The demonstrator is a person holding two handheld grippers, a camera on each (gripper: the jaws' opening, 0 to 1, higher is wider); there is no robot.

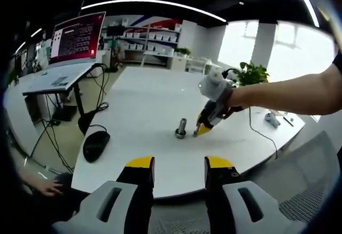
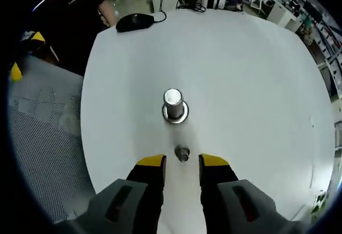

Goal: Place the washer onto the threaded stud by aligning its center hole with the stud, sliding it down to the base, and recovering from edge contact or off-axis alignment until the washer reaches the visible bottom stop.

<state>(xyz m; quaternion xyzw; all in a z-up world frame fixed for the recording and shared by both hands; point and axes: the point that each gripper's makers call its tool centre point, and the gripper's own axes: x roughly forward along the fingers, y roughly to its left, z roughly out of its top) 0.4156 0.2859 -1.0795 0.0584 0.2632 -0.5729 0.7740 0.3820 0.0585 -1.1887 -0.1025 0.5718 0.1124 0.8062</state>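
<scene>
got my right gripper (image 2: pixel 181 161) open and low around the washer (image 2: pixel 182 153) lying just short of the stud (image 2: pixel 173 104), left gripper (image 1: pixel 179 163) open, parked back out of the way

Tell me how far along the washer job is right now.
Early stage. Nothing looks done: the stud stands upright on the white table, and whether a washer already sits at its base cannot be told. In hand: the right gripper, jaws open, is closing in on a small metal piece, probably the washer. Left: gripping, aligning, sliding down.
</scene>
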